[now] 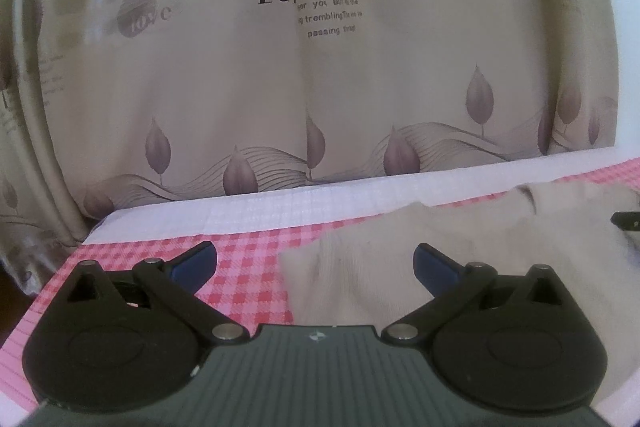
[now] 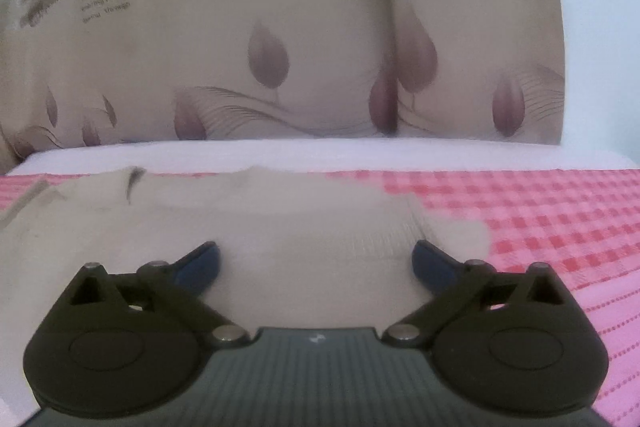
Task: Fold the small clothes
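A small cream knit garment lies flat on a pink and white checked cloth. In the left wrist view my left gripper is open and empty, low over the garment's left edge. In the right wrist view the same garment fills the left and middle. My right gripper is open and empty, low over the garment's near right part. The tip of the right gripper shows at the right edge of the left wrist view.
The checked cloth covers a table with a white strip along its far edge. A beige curtain printed with leaves and text hangs just behind the table and also shows in the right wrist view.
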{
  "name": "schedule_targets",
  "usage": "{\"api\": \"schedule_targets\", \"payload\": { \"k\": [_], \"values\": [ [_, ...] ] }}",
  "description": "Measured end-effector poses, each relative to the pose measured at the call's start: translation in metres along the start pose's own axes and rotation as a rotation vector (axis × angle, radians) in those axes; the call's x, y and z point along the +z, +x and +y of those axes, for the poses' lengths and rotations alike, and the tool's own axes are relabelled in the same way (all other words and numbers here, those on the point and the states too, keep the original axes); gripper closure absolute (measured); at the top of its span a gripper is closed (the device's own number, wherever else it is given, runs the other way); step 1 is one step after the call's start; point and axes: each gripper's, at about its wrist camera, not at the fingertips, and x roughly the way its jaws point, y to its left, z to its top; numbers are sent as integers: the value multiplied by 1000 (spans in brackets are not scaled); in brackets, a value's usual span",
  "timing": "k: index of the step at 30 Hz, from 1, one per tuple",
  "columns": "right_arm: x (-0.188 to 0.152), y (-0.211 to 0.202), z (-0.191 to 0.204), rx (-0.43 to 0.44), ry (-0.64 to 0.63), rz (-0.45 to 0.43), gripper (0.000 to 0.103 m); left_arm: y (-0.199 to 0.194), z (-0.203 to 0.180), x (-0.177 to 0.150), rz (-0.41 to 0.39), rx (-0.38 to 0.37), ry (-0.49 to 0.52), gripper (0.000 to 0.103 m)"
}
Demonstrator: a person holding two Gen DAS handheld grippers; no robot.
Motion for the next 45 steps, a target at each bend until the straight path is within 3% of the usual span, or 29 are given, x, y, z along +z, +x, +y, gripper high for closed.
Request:
{"api": "schedule_targets", "payload": {
  "k": [4,10,18,23,27,45],
  "values": [
    [0,-4,4,-3,-22,-36,0,3,0,-2,13,6,9,0],
    [0,4,23,-48,-125,13,0,7,1,-7,19,24,36,0],
    [-4,2,37,-109,-202,1,0,17,6,-14,46,46,39,0],
    [-5,0,35,-110,-164,10,0,20,11,-18,56,53,43,0],
    [-3,4,17,-48,-18,55,0,21,14,-20,59,61,48,0],
    [-5,-1,43,-162,-167,-3,0,41,30,-37,99,99,29,0]
  ]
}}
